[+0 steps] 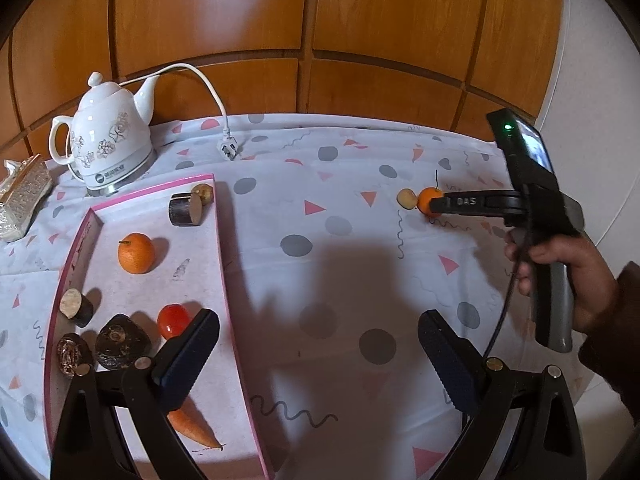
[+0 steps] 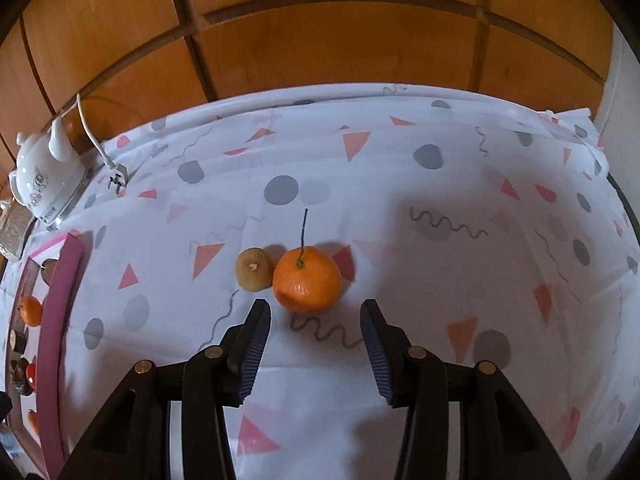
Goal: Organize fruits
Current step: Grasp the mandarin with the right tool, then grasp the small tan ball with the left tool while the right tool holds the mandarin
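On the counter (image 2: 460, 264), which is covered by a white cloth printed with grey dots and pink triangles, a stemmed tangerine (image 2: 307, 280) sits in the open, with a small brownish fruit (image 2: 252, 269) touching it on the left. The right claw (image 2: 315, 354) points down at the tangerine from the near side. Its fingers stand apart with the fruit just beyond their tips, and nothing is pinched between the pads. In the left wrist view the same claw (image 1: 434, 204) comes in from the right, held by a hand (image 1: 568, 276), and its tip overlaps the tangerine (image 1: 427, 202); whether it touches cannot be told from there.

The left claw (image 1: 316, 356) hovers spread wide and empty over the right edge of a pink-rimmed tray (image 1: 224, 280) on the left side of the counter. The tray holds a second tangerine (image 1: 136, 253), a red tomato (image 1: 173, 321), a carrot (image 1: 194, 428) at the near end, several dark cut stalk pieces (image 1: 186, 209), a dark rounded lump (image 1: 122, 342) and another small brown fruit (image 1: 203, 193) in the far corner.

A white kettle (image 1: 108, 148) stands beyond the tray at the far left, and its plug (image 1: 228, 148) lies loose on the cloth.
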`<control>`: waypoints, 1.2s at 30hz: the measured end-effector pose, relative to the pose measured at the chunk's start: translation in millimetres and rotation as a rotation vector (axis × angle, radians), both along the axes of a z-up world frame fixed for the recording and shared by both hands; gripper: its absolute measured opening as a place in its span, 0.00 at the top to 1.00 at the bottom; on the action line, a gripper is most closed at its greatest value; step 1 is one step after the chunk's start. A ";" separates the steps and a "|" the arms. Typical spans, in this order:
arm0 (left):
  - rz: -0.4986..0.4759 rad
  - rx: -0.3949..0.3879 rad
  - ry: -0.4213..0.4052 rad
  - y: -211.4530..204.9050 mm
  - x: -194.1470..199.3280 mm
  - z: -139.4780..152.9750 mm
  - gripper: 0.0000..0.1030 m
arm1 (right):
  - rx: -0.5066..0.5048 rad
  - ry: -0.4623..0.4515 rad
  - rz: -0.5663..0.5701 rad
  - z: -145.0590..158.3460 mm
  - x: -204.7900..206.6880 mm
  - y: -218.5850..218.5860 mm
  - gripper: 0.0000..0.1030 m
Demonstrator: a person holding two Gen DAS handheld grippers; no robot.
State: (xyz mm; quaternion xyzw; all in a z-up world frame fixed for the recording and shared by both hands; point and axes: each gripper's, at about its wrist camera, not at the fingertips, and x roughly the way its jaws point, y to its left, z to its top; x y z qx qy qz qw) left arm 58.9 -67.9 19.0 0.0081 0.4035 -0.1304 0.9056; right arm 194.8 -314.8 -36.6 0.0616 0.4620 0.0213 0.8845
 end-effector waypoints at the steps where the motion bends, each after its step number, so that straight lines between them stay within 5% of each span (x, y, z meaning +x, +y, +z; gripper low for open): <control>1: -0.001 0.000 0.003 -0.3 0.8 -0.8 0.03 | -0.012 0.004 -0.003 -1.7 2.8 0.8 0.54; 12: -0.022 -0.018 0.011 -6.9 13.0 0.1 0.03 | -0.042 0.003 0.037 -9.3 18.4 8.2 0.62; 25: -0.043 -0.025 0.058 -38.3 59.1 -13.9 0.04 | -0.001 0.026 0.019 -5.9 -47.5 -10.8 0.62; 36: -0.127 -0.095 0.109 -86.0 111.2 -21.7 0.16 | 0.029 0.029 -0.013 -9.6 -65.6 -20.0 0.62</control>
